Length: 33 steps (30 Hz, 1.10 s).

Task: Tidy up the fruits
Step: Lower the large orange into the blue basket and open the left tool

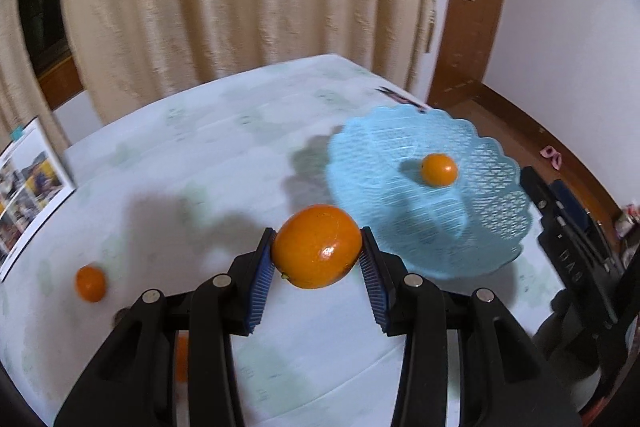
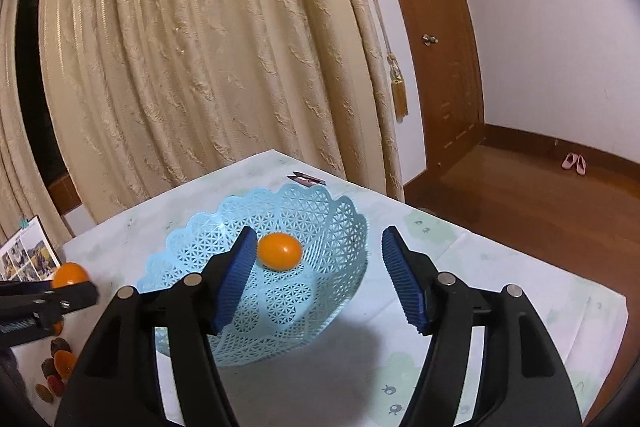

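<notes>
I judge the job partly done. One orange fruit (image 2: 279, 257) already lies in the pale blue lattice basket (image 2: 344, 227), near its middle, and it is the only thing I can see in there. A second, larger-looking fruit (image 1: 317, 247) is clamped between the blue ribbed pads of my left gripper (image 1: 318, 247), lifted off the counter (image 1: 200, 155) and not yet over the basket, which sits ahead and to the right in that view. My right gripper (image 2: 316, 247) hangs just in front of the basket with its fingers (image 2: 404, 279) spread apart and nothing between them; the fruit that shows in the gap is lying in the basket beyond, not touched by the pads. Still to go, as far as I can tell: another fruit (image 1: 91, 283) resting on the counter off to the left, a partly hidden orange shape (image 1: 182, 359) beneath my left fingers, and a small cluster of orange and dark pieces (image 2: 60, 367) at the counter's near left edge, too small to name. Next, I would carry the held fruit over the scalloped rim and set it down.
</notes>
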{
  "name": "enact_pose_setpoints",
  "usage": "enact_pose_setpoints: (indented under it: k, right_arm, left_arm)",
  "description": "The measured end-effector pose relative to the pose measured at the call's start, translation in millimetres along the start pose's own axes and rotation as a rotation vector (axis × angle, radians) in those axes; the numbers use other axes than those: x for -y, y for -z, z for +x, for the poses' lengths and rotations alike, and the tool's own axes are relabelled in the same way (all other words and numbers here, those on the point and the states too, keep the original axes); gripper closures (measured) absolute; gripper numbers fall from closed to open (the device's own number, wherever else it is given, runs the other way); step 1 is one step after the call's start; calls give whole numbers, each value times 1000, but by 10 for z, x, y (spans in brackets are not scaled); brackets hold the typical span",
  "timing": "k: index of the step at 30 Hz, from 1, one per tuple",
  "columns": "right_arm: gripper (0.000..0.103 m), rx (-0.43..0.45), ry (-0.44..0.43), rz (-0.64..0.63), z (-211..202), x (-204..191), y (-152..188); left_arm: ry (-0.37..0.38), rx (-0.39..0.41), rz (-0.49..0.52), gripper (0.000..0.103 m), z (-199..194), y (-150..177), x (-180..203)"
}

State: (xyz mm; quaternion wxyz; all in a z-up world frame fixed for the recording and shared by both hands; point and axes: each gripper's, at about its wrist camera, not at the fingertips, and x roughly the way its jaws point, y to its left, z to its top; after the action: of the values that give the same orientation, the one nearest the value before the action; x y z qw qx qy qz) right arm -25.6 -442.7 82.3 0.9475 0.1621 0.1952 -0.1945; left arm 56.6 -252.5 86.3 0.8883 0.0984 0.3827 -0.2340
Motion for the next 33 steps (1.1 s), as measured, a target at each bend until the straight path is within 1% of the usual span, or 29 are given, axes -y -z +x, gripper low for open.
enact_pose_setpoints:
  k: [7,11,13,14,15,16,18,19,27,33]
  right_arm:
    - [36,4,23,56,-7,123,-29]
    - [36,5,28,59,-10,137,-29]
    - [32,8,30,64,-12,147,-31]
    - [31,10,31,67,-18,150,-31]
    - [30,15,33,71,-28,159,-31]
    - [30,17,33,73,-32,164,-32]
    - [30,18,33,76,-27,172,-34]
    - [30,19,34,76,-30,172,-33]
    - [30,24,48,72,-48,158,-31]
    - [30,27,64,52,-61,120,-20]
  left_arm:
    - [54,-26,37,61,283,-139,293]
    - [78,-29,48,61,340,-163,406]
    - [83,-17,46,52,321,-176,419]
    - [82,-7,42,41,298,-181,408]
    - [75,10,38,35,262,-185,386]
    - [68,19,36,35,245,-196,370]
    - [55,27,25,30,202,-212,287]
    - [49,31,18,30,181,-218,254]
    - [-27,56,-50,28,29,-189,-185]
    - [-120,56,-108,28,-95,-83,-664]
